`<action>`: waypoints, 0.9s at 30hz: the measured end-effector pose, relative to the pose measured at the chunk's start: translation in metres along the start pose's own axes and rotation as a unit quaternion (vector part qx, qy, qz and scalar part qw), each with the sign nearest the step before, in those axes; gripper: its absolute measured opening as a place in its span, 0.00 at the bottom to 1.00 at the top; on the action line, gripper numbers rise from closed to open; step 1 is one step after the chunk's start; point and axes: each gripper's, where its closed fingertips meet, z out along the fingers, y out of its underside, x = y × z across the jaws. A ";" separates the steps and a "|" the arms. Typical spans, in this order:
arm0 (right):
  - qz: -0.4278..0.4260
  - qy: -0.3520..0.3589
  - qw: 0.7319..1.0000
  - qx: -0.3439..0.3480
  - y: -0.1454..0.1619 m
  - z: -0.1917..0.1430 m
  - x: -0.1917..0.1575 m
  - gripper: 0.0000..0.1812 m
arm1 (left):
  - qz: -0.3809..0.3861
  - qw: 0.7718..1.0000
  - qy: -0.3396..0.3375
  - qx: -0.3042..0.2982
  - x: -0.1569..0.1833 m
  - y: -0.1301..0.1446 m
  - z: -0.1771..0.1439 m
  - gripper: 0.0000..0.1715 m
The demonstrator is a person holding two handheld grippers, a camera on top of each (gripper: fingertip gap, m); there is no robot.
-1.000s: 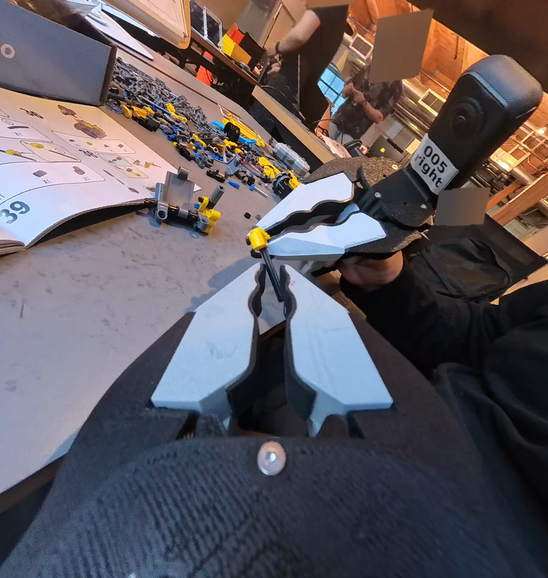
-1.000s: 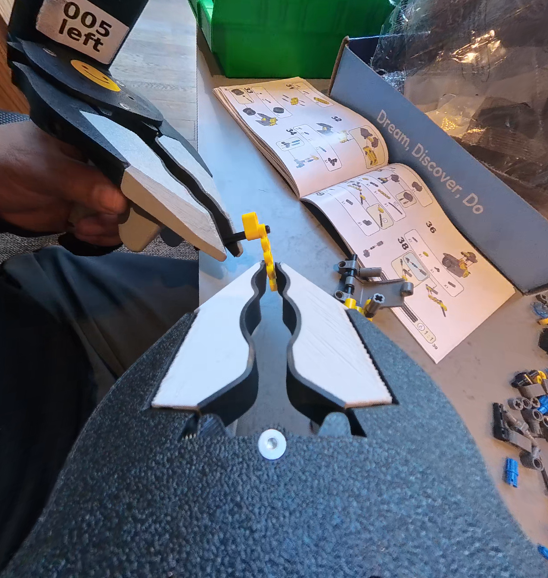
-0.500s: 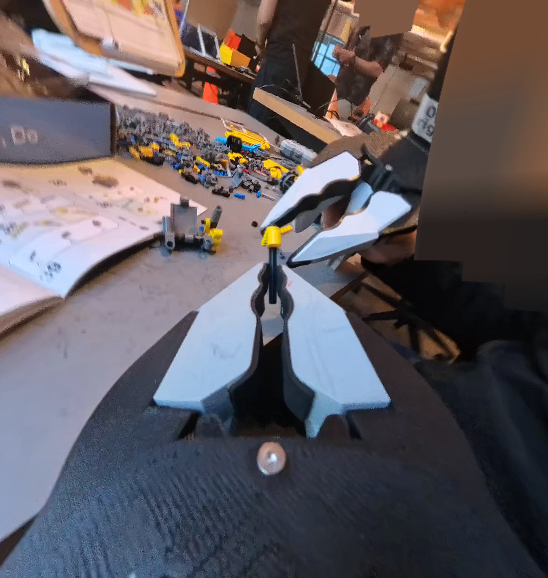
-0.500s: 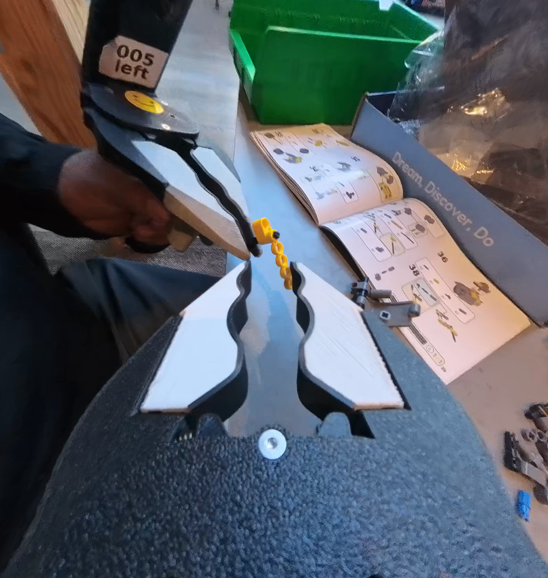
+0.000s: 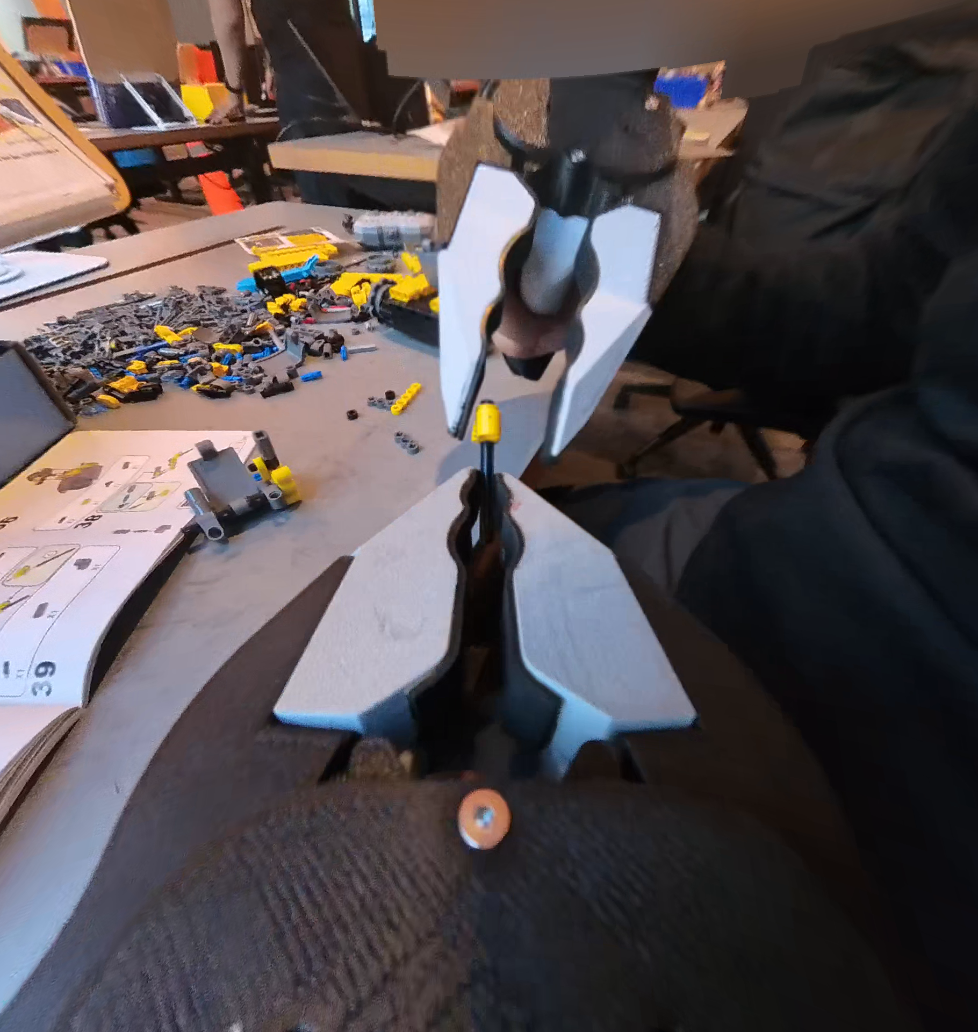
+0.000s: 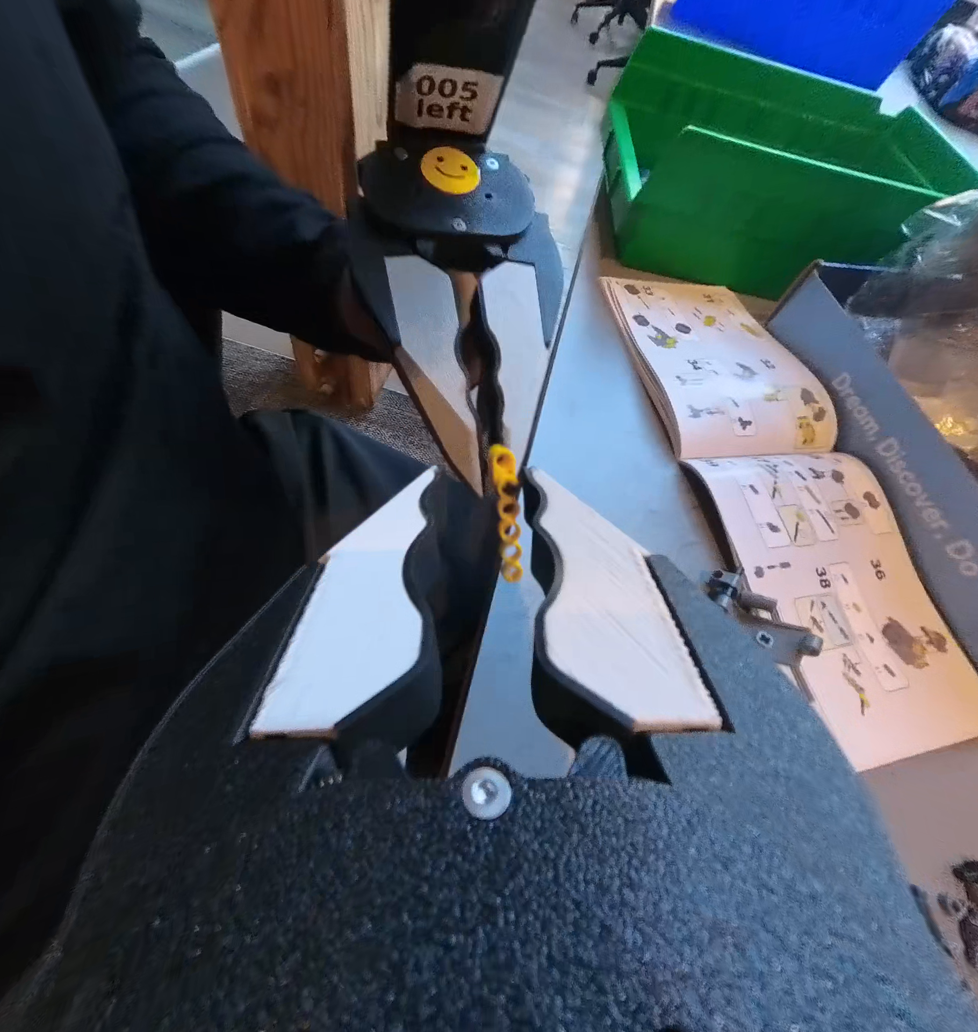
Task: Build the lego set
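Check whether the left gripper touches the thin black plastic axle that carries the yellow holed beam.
Touching. The left wrist view shows the left gripper closed on the thin black axle, with no gap at its tips.

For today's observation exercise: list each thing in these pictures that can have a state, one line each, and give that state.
left gripper: shut on the black axle.
black axle: upright, yellow beam on its tip.
yellow beam: between the right gripper's fingers, untouched.
right gripper: open.
instruction booklet: lying open.
grey assembly: part-built, on the table.
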 end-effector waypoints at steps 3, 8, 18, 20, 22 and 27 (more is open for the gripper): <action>-0.004 0.010 1.000 -0.011 0.003 -0.001 -0.001 0.07 | -0.006 1.000 0.029 -0.002 0.006 0.001 -0.004 0.02; -0.020 -0.008 1.000 -0.009 -0.002 0.001 -0.015 0.05 | -0.018 0.997 0.071 -0.010 0.021 0.004 -0.001 0.02; -0.180 -0.007 0.983 -0.025 -0.006 -0.003 -0.037 0.03 | -0.189 0.953 0.234 0.024 0.045 -0.002 -0.006 0.03; -0.166 0.013 0.985 -0.049 -0.001 -0.002 -0.030 0.04 | -0.139 0.972 0.189 0.011 0.038 0.002 -0.004 0.02; -0.101 0.051 0.991 -0.072 0.009 -0.004 -0.014 0.15 | -0.088 0.988 0.130 0.009 0.029 0.001 -0.003 0.02; 0.252 0.059 0.966 -0.011 0.021 -0.019 0.003 0.26 | 0.053 0.999 0.000 0.003 0.012 -0.003 -0.005 0.02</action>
